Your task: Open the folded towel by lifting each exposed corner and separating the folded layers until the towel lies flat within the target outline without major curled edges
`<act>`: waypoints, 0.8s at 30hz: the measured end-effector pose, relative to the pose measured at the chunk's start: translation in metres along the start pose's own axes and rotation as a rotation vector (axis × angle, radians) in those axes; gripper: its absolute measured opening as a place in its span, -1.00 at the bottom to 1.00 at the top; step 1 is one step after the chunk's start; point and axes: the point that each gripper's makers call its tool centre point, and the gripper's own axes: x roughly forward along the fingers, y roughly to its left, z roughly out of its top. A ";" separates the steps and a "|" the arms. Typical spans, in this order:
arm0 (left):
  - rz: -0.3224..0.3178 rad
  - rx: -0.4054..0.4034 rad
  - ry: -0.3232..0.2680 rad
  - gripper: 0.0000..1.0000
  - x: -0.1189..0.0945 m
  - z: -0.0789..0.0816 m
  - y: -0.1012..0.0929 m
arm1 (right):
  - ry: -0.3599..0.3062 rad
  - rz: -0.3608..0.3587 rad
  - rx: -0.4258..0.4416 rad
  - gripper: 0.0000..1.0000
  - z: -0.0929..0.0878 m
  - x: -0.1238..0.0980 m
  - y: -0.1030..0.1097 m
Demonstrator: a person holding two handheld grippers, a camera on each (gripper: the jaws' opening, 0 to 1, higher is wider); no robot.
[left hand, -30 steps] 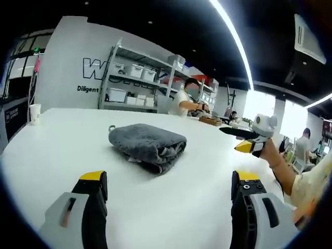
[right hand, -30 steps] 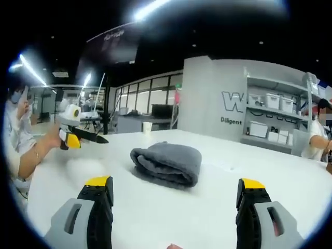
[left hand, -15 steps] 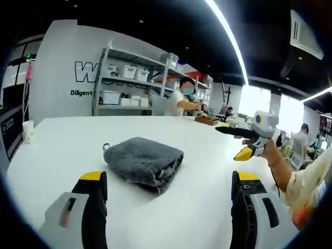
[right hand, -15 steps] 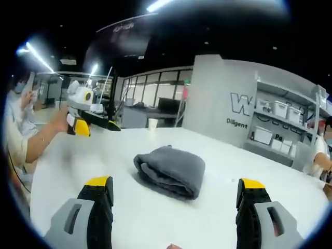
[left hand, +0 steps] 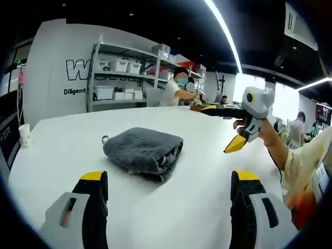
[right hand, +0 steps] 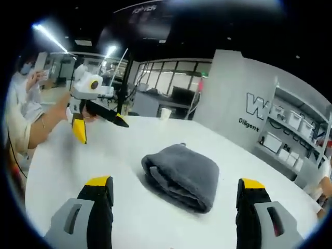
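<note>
My left gripper (left hand: 165, 182) and right gripper (right hand: 175, 188) both hover with jaws spread wide, gripping nothing. The grey towel (left hand: 143, 151) lies folded on the white bench (left hand: 62, 140) just beyond them, untouched, its small loop at the far-left corner.

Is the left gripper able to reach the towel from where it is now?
Probably yes. The left gripper is open and faces the folded towel, with only bare table between them. The right gripper is off to the side, above the table.
</note>
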 end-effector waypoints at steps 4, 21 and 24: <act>-0.022 -0.039 -0.020 0.93 -0.002 0.000 -0.008 | 0.027 0.022 0.020 0.98 0.004 0.011 0.005; -0.034 -0.109 0.041 0.90 -0.007 -0.027 0.006 | 0.082 0.087 -0.105 0.82 0.023 0.055 0.017; -0.021 -0.100 0.044 0.89 -0.008 -0.027 0.007 | 0.105 0.091 -0.118 0.76 0.019 0.061 0.020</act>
